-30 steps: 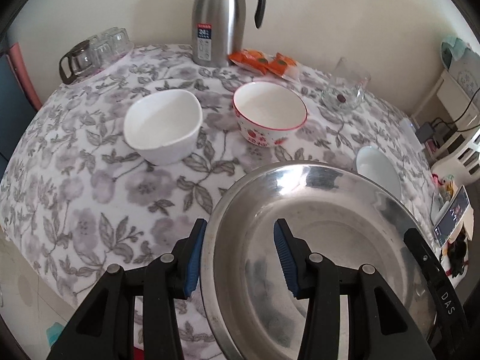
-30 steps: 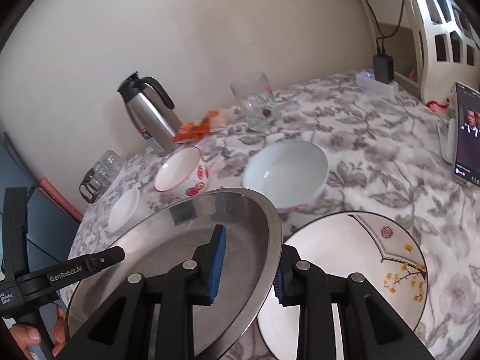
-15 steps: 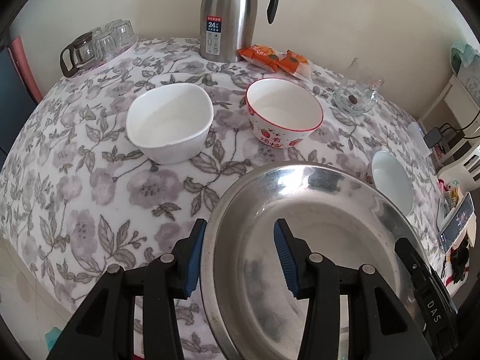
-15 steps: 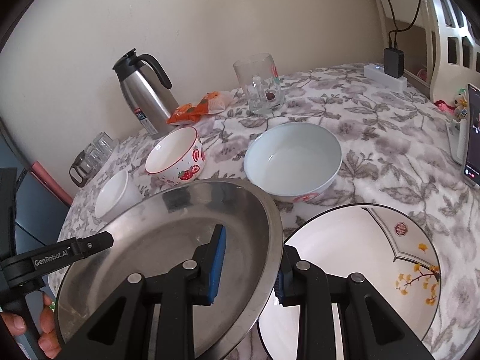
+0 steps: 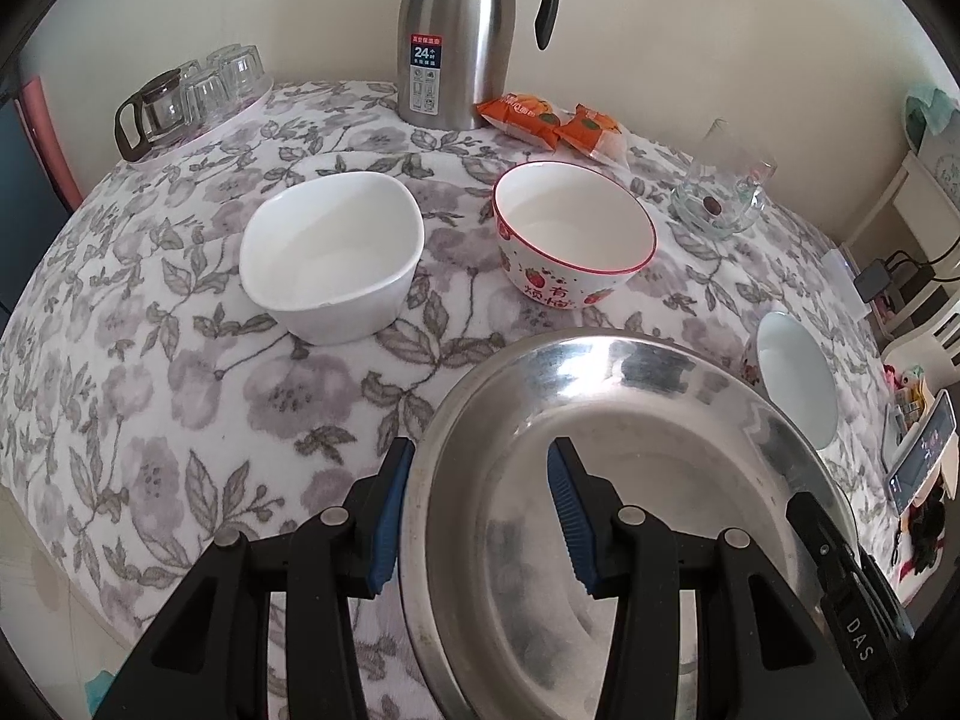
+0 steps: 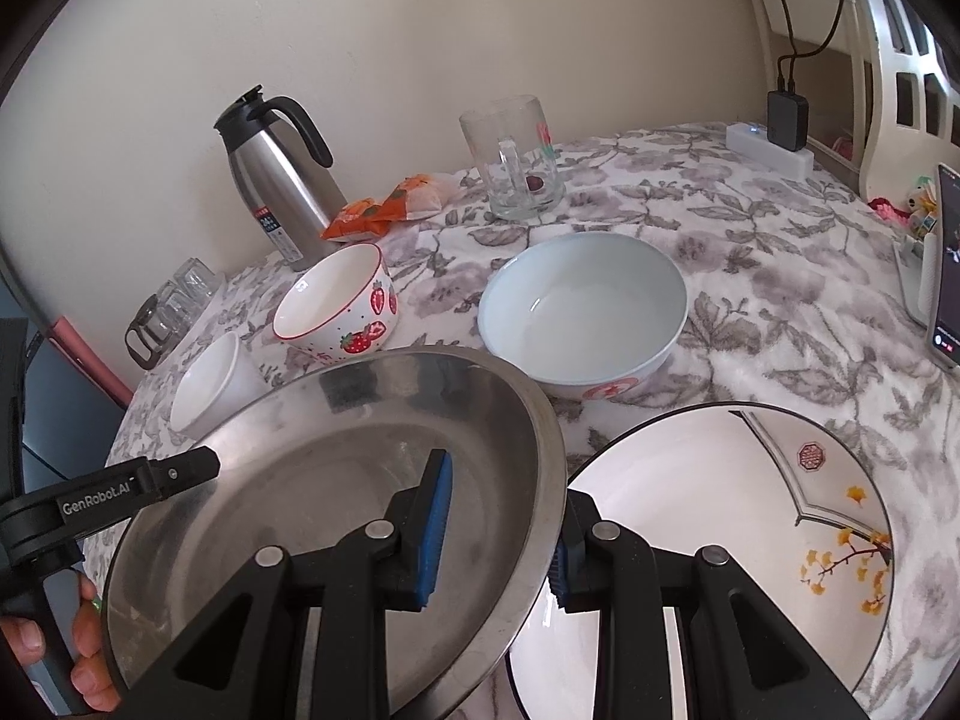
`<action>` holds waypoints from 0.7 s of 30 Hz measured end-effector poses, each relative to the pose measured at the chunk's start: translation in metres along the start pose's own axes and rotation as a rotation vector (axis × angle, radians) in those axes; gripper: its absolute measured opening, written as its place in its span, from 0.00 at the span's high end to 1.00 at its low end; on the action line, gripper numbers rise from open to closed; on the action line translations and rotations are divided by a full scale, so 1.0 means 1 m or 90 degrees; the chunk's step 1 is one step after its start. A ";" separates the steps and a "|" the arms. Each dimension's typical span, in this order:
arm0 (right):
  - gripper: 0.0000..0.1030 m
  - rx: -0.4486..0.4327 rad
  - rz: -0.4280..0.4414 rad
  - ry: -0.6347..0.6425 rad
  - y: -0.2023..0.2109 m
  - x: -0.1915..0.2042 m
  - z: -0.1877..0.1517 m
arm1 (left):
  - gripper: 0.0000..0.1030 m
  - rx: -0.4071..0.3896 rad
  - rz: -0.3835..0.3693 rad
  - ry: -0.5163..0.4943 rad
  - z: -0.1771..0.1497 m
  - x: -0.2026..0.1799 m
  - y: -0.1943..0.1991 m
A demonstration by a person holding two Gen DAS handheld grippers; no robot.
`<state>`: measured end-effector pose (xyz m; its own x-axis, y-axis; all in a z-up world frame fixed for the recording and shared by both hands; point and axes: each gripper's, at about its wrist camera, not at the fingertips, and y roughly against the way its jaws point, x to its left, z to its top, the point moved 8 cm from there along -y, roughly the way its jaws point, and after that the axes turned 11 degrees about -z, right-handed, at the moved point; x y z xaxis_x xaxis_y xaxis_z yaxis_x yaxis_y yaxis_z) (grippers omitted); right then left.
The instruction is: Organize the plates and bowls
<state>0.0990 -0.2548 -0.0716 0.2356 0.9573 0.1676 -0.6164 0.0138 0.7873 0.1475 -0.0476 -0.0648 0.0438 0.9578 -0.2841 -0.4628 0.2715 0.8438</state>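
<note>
A large steel plate (image 5: 630, 480) is held by its rim on two sides. My left gripper (image 5: 480, 516) is shut on its left rim. My right gripper (image 6: 498, 534) is shut on its right rim (image 6: 540, 480), and the plate hangs above the table. A white bowl (image 5: 333, 255), a strawberry bowl (image 5: 570, 246) and a pale blue bowl (image 6: 585, 315) stand on the floral tablecloth (image 5: 180, 360). A white plate with a yellow branch pattern (image 6: 750, 516) lies just right of the steel plate.
A steel thermos (image 5: 456, 30), orange snack packets (image 5: 552, 120), a glass mug (image 6: 516, 162) and a tray of glasses (image 5: 192, 96) stand along the back. A phone (image 6: 945, 264) and a power strip (image 6: 774, 150) are at the right.
Both grippers have moved toward the table with the steel plate; the bowls look nearer and lower in both views. Both grips are unchanged.
</note>
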 end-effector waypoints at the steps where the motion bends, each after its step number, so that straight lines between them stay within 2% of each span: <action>1: 0.71 0.000 0.000 0.001 -0.001 0.000 0.000 | 0.54 0.000 -0.001 0.002 0.000 0.000 -0.001; 7: 0.71 0.002 -0.008 0.011 -0.004 0.002 -0.002 | 0.54 -0.003 0.000 0.000 0.003 0.003 -0.002; 21: 0.71 0.052 -0.021 0.000 -0.022 -0.008 -0.018 | 0.54 0.061 0.002 0.004 -0.015 0.006 -0.024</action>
<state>0.0972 -0.2577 -0.1013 0.2543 0.9569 0.1406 -0.5454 0.0218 0.8379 0.1453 -0.0499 -0.0933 0.0368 0.9581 -0.2841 -0.3768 0.2766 0.8840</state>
